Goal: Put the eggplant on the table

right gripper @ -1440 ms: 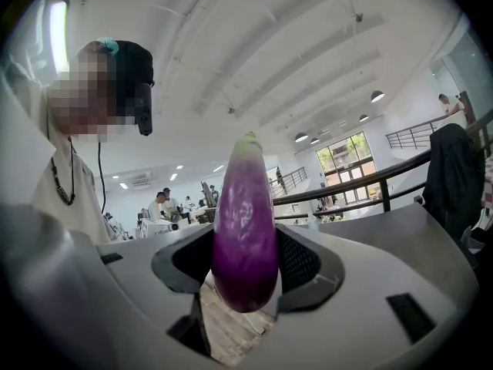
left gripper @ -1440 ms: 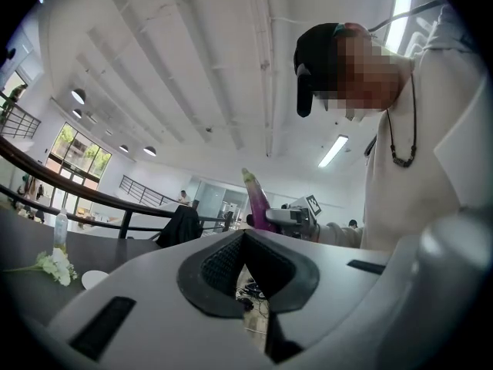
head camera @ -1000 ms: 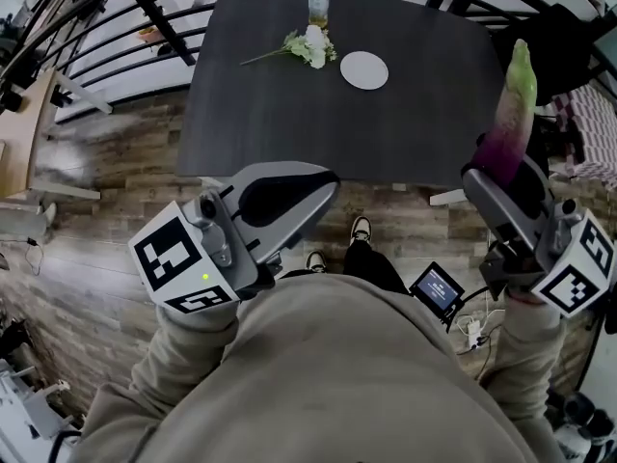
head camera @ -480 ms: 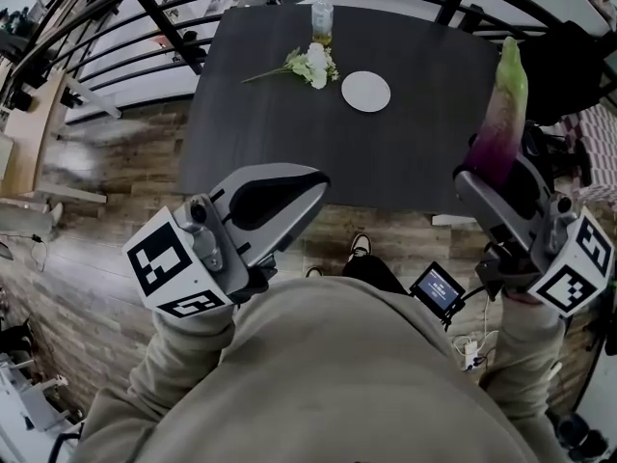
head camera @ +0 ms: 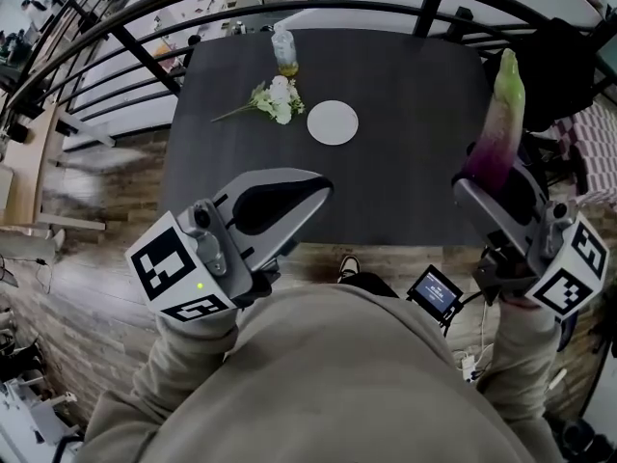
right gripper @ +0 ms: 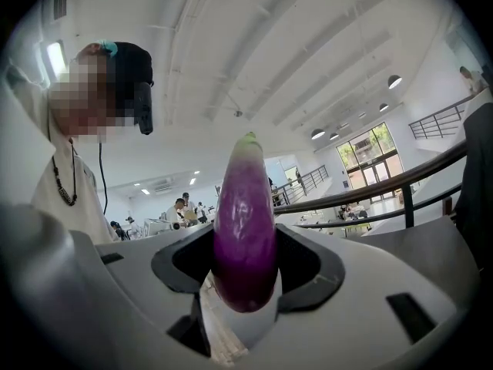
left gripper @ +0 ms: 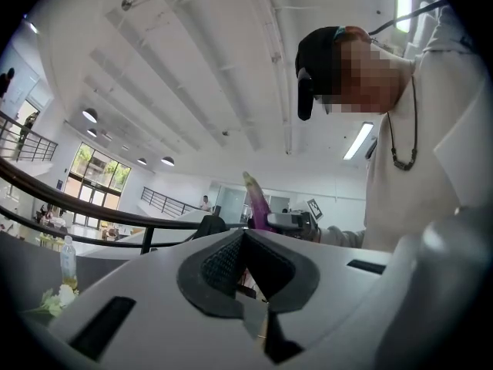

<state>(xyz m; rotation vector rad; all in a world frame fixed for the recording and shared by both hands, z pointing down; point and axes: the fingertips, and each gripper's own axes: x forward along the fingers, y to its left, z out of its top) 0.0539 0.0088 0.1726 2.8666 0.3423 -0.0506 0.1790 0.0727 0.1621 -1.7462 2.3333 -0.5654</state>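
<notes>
With the right tongs (head camera: 485, 183) gripping the eggplant (head camera: 502, 114) upright at right and the left tongs (head camera: 313, 187) closed empty, lowering it onto the counter (head camera: 405, 177) likely comes next.

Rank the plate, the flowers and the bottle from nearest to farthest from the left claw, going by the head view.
1. plate: on the table, just beyond the left claw and slightly to its right.
2. flowers: farther back, to the left of the plate.
3. bottle: near the table's far edge, behind the flowers.
</notes>
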